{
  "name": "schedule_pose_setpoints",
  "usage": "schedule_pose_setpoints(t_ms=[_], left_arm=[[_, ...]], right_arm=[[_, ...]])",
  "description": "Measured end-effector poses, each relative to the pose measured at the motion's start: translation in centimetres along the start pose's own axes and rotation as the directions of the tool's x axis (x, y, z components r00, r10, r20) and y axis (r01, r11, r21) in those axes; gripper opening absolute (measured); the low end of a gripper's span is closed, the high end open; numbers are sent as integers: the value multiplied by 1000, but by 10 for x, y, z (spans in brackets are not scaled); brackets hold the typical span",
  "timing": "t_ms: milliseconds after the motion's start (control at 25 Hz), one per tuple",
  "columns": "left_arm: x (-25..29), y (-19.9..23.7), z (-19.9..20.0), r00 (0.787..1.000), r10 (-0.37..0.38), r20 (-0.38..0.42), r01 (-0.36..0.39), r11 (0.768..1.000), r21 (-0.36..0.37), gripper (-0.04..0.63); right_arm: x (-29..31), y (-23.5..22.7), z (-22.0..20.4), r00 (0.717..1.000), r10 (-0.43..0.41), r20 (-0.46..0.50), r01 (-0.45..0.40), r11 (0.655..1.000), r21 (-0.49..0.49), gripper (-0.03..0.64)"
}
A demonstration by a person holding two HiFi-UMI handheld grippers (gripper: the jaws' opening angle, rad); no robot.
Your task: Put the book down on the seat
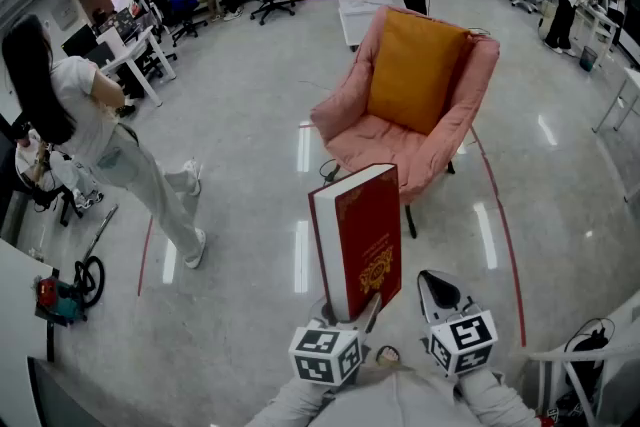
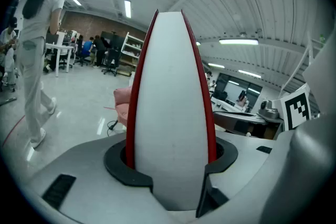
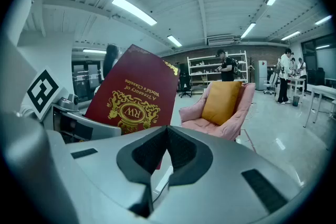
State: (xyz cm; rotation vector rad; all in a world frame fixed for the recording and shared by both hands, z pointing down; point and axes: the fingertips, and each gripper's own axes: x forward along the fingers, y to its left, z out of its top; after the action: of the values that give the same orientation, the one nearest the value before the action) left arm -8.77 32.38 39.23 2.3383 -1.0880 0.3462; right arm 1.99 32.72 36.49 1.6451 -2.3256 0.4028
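Note:
I hold a thick red book with gold print upright, spine up, over the floor in front of a pink armchair. My left gripper is shut on the book's lower end. In the left gripper view the white page edge of the book fills the space between the left gripper's jaws. An orange cushion leans on the chair's back above its seat. My right gripper is beside the book, shut on nothing. The right gripper view shows the book to the left of the right gripper and the armchair ahead.
A person in white stands on the floor at the left. A white low table sits behind the armchair. A black cable lies by the chair's front leg. Desks and office chairs line the far left. A white frame stands at the lower right.

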Motion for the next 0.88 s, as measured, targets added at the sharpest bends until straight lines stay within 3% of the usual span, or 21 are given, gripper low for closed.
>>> schedule_pose_setpoints(t_ms=[880], left_arm=[[-13,-17,-15,998,56,29,-55,998,-21,247]], right_arm=[[-20,12,-10,993,117,33,-116,993,-29,5]])
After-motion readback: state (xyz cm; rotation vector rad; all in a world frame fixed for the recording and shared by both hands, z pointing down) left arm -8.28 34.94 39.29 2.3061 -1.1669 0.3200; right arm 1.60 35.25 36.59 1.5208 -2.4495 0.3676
